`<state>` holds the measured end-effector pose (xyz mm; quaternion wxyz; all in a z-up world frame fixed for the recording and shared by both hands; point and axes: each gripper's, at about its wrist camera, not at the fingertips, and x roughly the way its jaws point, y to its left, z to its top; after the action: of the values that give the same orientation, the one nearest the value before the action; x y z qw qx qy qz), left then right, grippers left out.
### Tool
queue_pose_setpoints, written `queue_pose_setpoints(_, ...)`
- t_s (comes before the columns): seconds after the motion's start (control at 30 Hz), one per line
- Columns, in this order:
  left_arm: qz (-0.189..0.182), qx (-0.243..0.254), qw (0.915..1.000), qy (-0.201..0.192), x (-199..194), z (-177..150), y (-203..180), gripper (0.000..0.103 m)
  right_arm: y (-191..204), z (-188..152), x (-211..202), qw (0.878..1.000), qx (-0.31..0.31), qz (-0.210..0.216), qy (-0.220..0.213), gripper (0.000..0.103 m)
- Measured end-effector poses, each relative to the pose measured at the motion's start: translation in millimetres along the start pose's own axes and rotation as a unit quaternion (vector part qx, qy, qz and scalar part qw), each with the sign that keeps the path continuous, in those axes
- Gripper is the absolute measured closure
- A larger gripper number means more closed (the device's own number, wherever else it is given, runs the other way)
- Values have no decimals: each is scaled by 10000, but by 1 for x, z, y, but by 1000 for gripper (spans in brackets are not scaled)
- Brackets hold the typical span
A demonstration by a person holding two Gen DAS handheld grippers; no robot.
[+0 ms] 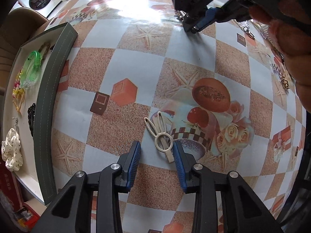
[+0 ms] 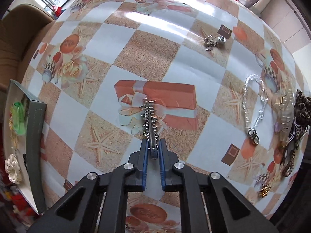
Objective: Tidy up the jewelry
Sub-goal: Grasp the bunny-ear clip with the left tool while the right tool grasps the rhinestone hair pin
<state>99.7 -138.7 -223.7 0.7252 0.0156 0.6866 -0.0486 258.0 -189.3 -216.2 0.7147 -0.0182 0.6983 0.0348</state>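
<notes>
My left gripper [image 1: 157, 146] is open, its blue pads on either side of a cream rabbit-ear hair clip [image 1: 159, 136] that lies on the tablecloth, close to the right pad. My right gripper [image 2: 153, 142] is shut on a silver spiked hair clip [image 2: 150, 119] and holds it above the table; it also shows at the top of the left wrist view [image 1: 194, 28]. A dark green jewelry tray [image 1: 48, 101] at the left holds a green bangle [image 1: 32, 69], yellow pieces, a black piece and a white dotted scrunchie [image 1: 11, 149]; it also shows in the right wrist view [image 2: 35, 145].
On the table's right side lie a clear bead chain with a clasp [image 2: 252, 104], a clear claw clip [image 2: 285, 112], a leopard scrunchie [image 2: 302, 106], a gold brooch [image 2: 264, 191] and small silver earrings [image 2: 212, 41]. A brown chair [image 2: 17, 38] stands at the far left.
</notes>
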Motion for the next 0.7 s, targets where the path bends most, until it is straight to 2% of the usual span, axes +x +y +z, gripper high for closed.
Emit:
queue_pose_setpoints(0.07,16,17,10000,1,-1,3,-1,76,-5,-3,-2,9999,102,59,-24,92)
queue_pose_setpoints(0.13,-59,42,10000,11,-1,6,0,80,-13,-7,-5,9996,226,136,-63,92)
queue_pose_setpoints(0.43,-675,-42,9977,20,-14,8,26,81,-51,-48,-18,9949,874,489,-85,92)
queue_pose_setpoints(0.7,-817,11,9966,-99,-38,9,53,81,-65,-94,-31,9872,1382,799,-44,92)
